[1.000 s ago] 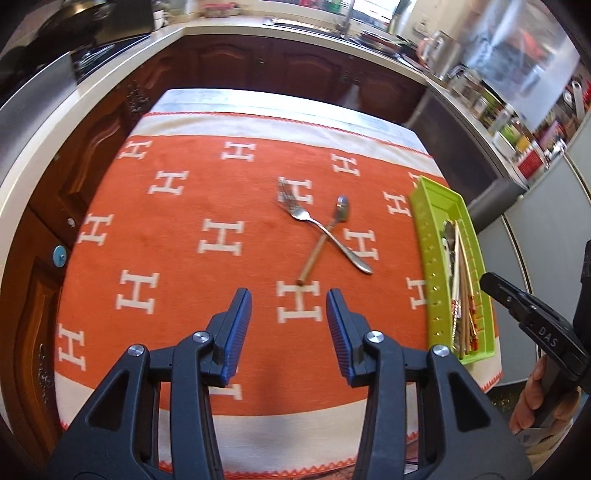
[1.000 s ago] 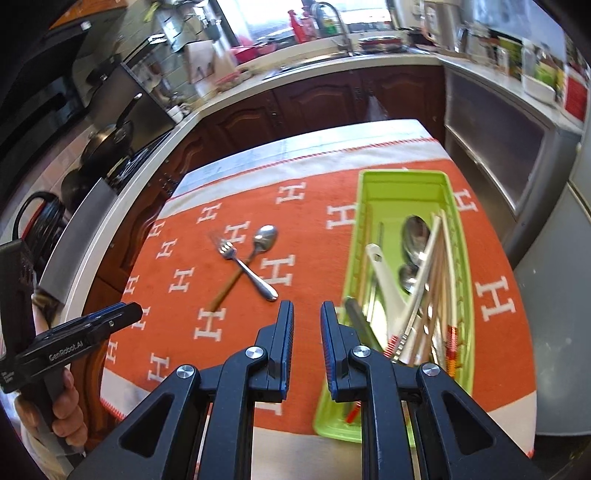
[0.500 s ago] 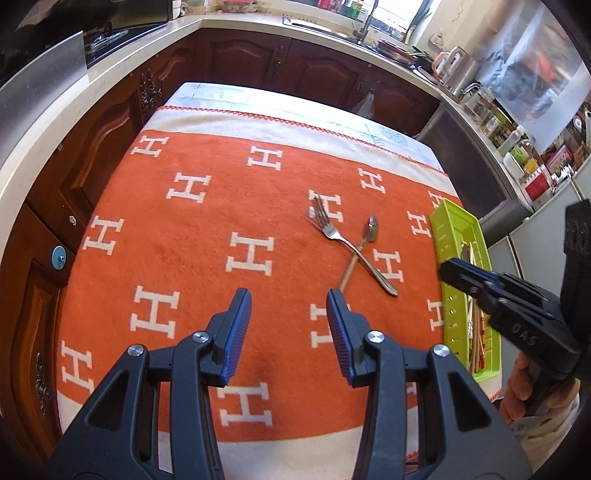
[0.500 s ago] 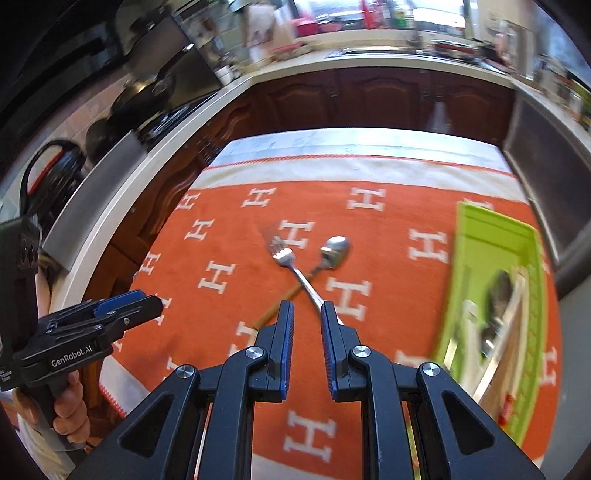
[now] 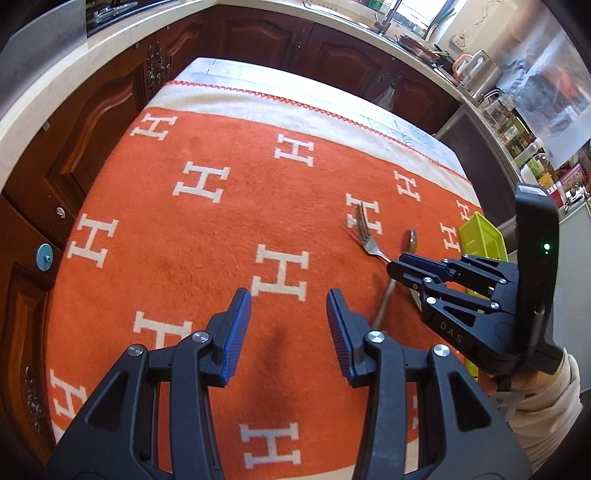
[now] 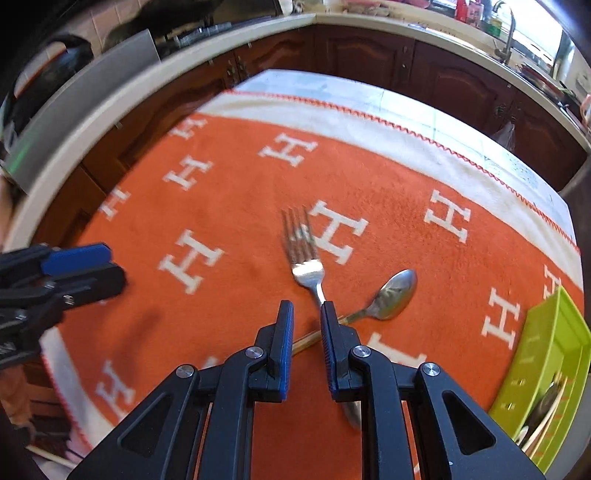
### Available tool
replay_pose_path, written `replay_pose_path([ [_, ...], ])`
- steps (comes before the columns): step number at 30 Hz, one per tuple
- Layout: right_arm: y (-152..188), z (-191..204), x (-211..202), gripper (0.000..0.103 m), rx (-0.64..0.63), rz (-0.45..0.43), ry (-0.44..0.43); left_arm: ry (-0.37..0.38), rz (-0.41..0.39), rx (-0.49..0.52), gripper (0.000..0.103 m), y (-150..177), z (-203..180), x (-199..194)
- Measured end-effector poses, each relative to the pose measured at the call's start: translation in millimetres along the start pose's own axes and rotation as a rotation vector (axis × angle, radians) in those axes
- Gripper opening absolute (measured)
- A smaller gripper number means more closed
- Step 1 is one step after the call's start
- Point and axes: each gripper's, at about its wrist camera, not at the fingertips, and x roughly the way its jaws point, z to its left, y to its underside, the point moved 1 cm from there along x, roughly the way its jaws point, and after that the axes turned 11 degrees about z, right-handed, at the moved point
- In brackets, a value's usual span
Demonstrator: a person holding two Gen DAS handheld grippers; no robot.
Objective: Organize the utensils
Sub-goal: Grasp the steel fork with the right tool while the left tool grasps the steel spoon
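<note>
Right tool (image 6: 306,317) swung over from bright green plastic tray (image 6: 546,354), now poised above crossed steel fork (image 6: 306,269) and wooden-handled spoon (image 6: 395,293) on desk; narrowly parted, nothing gripped. Left tool (image 5: 288,325) half-parted, empty. Pickup judged next.

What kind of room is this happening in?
It looks like a home kitchen. Dark wooden cabinets run under a pale countertop around the table, a sink tap stands by the window, and a fork and spoon lie on the orange cloth.
</note>
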Motion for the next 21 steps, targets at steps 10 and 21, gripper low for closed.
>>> replay_pose_path([
  [10, -9, 9, 25, 0.011, -0.161, 0.038, 0.078, 0.018, 0.034, -0.013, 0.039, -14, 7, 28],
  [21, 0, -13, 0, 0.004, 0.042, -0.014, -0.075, 0.013, 0.034, 0.039, 0.039, -16, -10, 29],
])
